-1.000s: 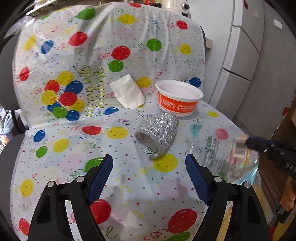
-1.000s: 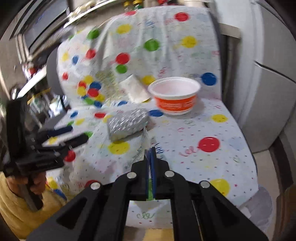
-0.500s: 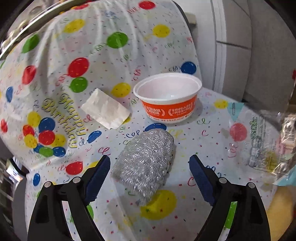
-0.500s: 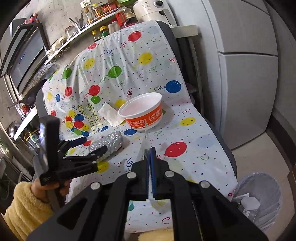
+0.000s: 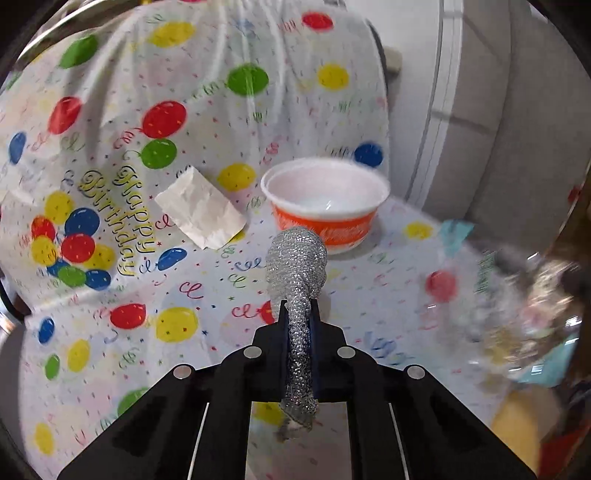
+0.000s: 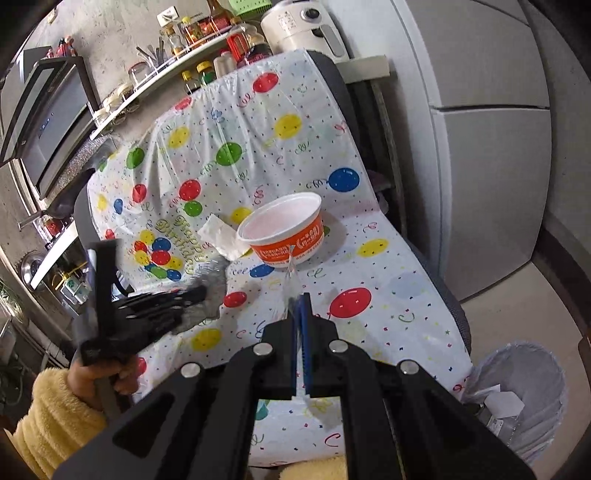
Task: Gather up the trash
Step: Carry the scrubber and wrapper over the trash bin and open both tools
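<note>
A crumpled silver foil wrapper (image 5: 297,258) is squeezed narrow between the blue pads of my left gripper (image 5: 297,308), whose jaws are closing on it just above the seat. The right wrist view shows that left gripper (image 6: 195,295) with the foil wrapper (image 6: 216,275) at its tip. My right gripper (image 6: 298,299) is shut on a thin clear plastic wrapper (image 6: 289,277) that sticks out ahead of its jaws. The same clear wrapper (image 5: 517,314) is a blur at the right of the left wrist view. An empty orange and white bowl (image 5: 325,225) and a white paper napkin (image 5: 199,212) lie on the seat.
A balloon-print birthday cloth (image 6: 388,295) covers the chair. A lined trash bin (image 6: 524,398) with some trash in it stands on the floor at the chair's front right. A grey cabinet (image 6: 491,166) is to the right, and shelves with jars (image 6: 192,33) behind.
My left gripper moved forward over the silver foil wrapper and closed on it, pinching it thin. My right gripper drew back with the clear wrapper, and the trash bin came into view.
</note>
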The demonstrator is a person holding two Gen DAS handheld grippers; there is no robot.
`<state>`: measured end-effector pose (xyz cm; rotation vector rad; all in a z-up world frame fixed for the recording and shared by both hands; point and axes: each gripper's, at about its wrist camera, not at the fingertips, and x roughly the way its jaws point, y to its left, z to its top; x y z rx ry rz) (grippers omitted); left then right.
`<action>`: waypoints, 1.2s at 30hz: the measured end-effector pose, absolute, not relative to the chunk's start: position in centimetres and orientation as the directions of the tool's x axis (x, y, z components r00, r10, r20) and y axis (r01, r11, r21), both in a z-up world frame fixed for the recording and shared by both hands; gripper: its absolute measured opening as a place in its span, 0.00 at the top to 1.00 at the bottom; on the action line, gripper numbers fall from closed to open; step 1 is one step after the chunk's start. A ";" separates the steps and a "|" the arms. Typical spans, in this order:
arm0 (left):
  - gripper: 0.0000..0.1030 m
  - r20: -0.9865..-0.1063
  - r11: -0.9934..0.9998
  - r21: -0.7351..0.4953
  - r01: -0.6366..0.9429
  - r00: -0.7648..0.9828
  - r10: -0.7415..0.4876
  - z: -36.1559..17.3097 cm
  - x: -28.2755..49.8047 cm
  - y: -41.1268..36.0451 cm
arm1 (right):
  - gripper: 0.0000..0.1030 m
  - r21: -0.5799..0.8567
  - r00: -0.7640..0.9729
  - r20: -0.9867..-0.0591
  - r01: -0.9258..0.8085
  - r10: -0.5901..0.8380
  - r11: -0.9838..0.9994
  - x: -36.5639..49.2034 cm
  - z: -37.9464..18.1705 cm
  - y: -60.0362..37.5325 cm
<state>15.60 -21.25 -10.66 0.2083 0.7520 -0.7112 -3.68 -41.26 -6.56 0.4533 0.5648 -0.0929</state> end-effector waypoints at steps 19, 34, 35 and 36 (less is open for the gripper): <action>0.91 -0.626 0.502 -0.204 0.840 0.282 -0.727 -10.5 -0.1 -29.2 | 0.97 0.260 0.774 -0.571 0.487 -0.274 0.834 -15.4 -7.9 -45.6; 0.90 -0.685 0.249 -0.274 0.929 -0.006 -0.729 -15.1 -7.2 -42.0 | 0.97 0.255 0.597 -0.689 0.730 -0.410 0.634 -25.7 -16.0 -54.0; 0.90 -0.691 0.249 -0.278 0.928 -0.013 -0.723 -15.4 -7.2 -42.6 | 0.97 0.255 0.584 -0.701 0.741 -0.409 0.621 -25.9 -16.8 -54.5; 0.90 -0.697 0.248 -0.280 0.927 -0.019 -0.717 -15.8 -7.3 -43.2 | 0.97 0.259 0.576 -0.709 0.750 -0.407 0.609 -26.2 -17.5 -55.0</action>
